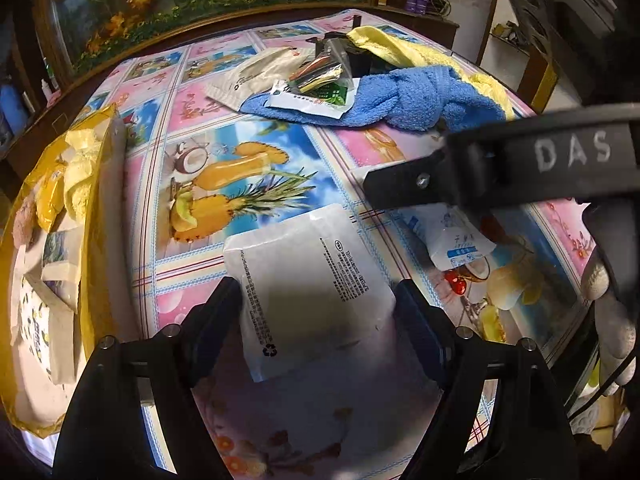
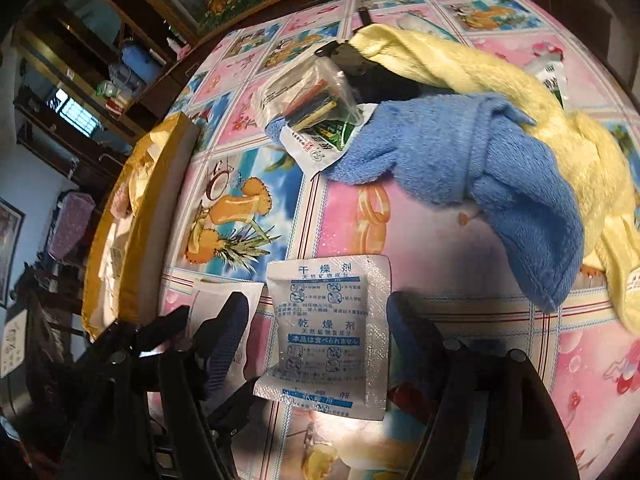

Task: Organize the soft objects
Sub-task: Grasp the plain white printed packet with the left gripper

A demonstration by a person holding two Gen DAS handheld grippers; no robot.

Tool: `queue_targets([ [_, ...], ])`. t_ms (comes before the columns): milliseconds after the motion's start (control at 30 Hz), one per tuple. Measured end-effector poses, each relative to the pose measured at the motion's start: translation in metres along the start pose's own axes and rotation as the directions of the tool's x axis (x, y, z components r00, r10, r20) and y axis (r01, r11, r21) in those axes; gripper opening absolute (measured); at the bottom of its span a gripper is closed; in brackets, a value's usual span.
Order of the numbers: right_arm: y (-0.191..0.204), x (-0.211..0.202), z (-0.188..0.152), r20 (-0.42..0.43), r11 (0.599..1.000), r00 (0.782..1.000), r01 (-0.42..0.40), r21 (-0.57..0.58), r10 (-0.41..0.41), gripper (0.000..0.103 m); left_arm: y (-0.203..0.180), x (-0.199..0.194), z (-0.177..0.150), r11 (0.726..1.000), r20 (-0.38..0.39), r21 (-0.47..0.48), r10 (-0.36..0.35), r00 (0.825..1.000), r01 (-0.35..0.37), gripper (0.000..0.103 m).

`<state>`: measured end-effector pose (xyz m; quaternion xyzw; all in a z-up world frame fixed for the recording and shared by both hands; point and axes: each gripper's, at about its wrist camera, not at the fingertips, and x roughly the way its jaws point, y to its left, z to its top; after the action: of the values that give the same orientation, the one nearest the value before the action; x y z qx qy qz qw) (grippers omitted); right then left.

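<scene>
A white soft pouch [image 1: 308,280] lies on the fruit-print tablecloth between the fingers of my left gripper [image 1: 318,308], which is open around it. A desiccant sachet with blue print [image 2: 328,332] lies between the fingers of my right gripper [image 2: 318,328], also open. The sachet shows in the left wrist view [image 1: 460,244] under the right gripper's arm. A blue towel [image 2: 472,160] and a yellow towel [image 2: 540,92] lie in a heap at the far side. A clear bag of coloured sticks [image 2: 316,96] and a green-white packet [image 2: 324,140] rest on the blue towel's edge.
A yellow-lined box [image 1: 96,216] with soft items inside stands at the table's left edge. A tan paper pouch [image 1: 256,76] lies behind the blue towel [image 1: 404,96]. A dark object [image 2: 368,68] sits under the yellow towel. Shelves and a framed picture stand behind the table.
</scene>
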<state>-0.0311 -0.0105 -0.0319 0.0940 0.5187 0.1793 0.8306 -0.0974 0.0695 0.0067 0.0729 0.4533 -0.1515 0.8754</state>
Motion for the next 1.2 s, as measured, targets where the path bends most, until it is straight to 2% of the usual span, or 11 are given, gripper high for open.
queue_targets([
  [133, 0.012, 0.002, -0.009, -0.004, 0.987, 0.998, 0.065, -0.15, -0.066, 0.067, 0.0, -0.002, 0.003, 1.0, 0.005, 0.016, -0.024, 1.0, 0.023, 0.055],
  [233, -0.002, -0.007, -0.016, 0.005, 0.99, 1.0, 0.017, -0.137, -0.016, 0.035, 0.006, -0.008, 0.002, 0.997, 0.011, -0.02, -0.069, 0.998, 0.07, 0.043],
  [267, -0.007, -0.01, -0.016, 0.002, 0.993, 1.0, -0.014, -0.12, 0.015, 0.034, 0.009, -0.011, 0.001, 0.996, 0.017, -0.037, -0.085, 0.996, 0.085, 0.036],
  [333, -0.01, -0.015, -0.02, 0.017, 0.994, 1.0, -0.018, -0.11, 0.02, 0.032, 0.013, -0.019, 0.001, 0.993, 0.035, -0.057, -0.101, 0.994, 0.103, 0.003],
  [567, -0.008, -0.021, -0.025, 0.037, 0.994, 0.998, -0.042, -0.102, 0.046, 0.03, 0.014, -0.036, -0.005, 0.985, 0.076, -0.065, -0.156, 0.985, 0.161, 0.004],
  [633, -0.009, -0.021, -0.025, 0.046, 0.995, 0.998, -0.039, -0.094, 0.043, 0.03, 0.011, -0.04, -0.006, 0.983, 0.079, -0.058, -0.171, 0.982, 0.176, 0.014],
  [700, -0.01, -0.023, -0.027, 0.052, 0.995, 0.998, -0.038, -0.09, 0.043, 0.03, 0.004, -0.042, -0.005, 0.989, 0.087, -0.038, -0.136, 0.987, 0.14, 0.055],
  [767, -0.015, -0.026, -0.029, 0.059, 0.996, 0.997, -0.039, -0.08, 0.044, 0.03, -0.002, -0.042, -0.003, 0.996, 0.098, -0.01, -0.086, 0.991, 0.087, 0.069],
  [933, -0.024, -0.027, -0.033, 0.055, 0.997, 0.997, -0.057, -0.051, 0.06, 0.03, -0.019, -0.007, 0.004, 0.996, -0.021, 0.014, -0.09, 0.996, 0.091, 0.069],
  [1067, -0.029, -0.029, -0.034, 0.064, 0.997, 0.995, -0.075, -0.034, 0.077, 0.03, -0.046, -0.001, 0.001, 0.993, 0.003, 0.099, -0.068, 0.998, 0.067, 0.08],
  [1200, -0.032, -0.031, -0.036, 0.071, 0.996, 0.994, -0.079, -0.03, 0.081, 0.03, -0.057, -0.005, -0.002, 0.986, 0.021, 0.138, -0.099, 0.995, 0.095, 0.06],
])
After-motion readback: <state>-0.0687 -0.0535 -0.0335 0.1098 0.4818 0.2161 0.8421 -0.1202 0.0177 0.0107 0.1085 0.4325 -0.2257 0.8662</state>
